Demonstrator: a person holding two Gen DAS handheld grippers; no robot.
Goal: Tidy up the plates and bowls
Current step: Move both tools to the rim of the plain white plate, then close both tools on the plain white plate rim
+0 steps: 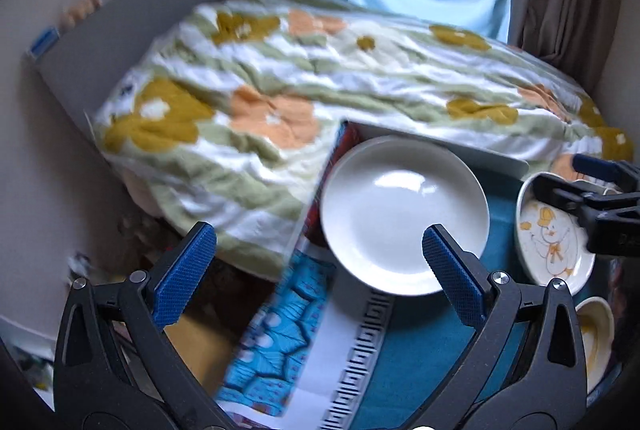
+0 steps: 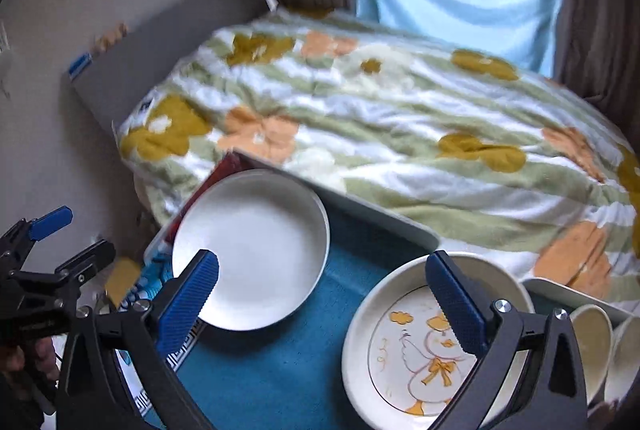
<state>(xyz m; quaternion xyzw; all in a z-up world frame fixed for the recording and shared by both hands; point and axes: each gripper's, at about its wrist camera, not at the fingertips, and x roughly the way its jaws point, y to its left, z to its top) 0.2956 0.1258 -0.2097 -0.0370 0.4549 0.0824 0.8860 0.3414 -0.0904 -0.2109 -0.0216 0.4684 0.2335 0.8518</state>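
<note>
**Ana:** Both hand-held grippers are spread wide with nothing between the pads. Left hand-held gripper [image 1: 320, 266] hangs over the near-left rim of the plain white plate [image 1: 404, 214]; right hand-held gripper [image 2: 322, 294] sits above the gap between that plate and the duck plate [image 2: 424, 346], its right pad over the duck plate's far rim.

**Ben:** Where do the dishes lie?

**Ana:** On the teal tabletop [image 2: 280, 362], in front of the bed with the flowered blanket [image 2: 380, 118]. White plate to the left, duck plate just beside it on the right, not touching as far as I can tell. Two small cream bowls [image 2: 596, 346] stand at the far right, seemingly in a tray.

**Ben:** How would they handle?

**Ana:** Glazed ceramic, I'd judge: stiff, fairly weighty, slick and breakable. I'd pinch the raised rim at the near edge, one pad inside and one under the lip, squeezing firmly since the glaze could slide. Lift level, set one plate onto the other gently to avoid chipping.
</note>
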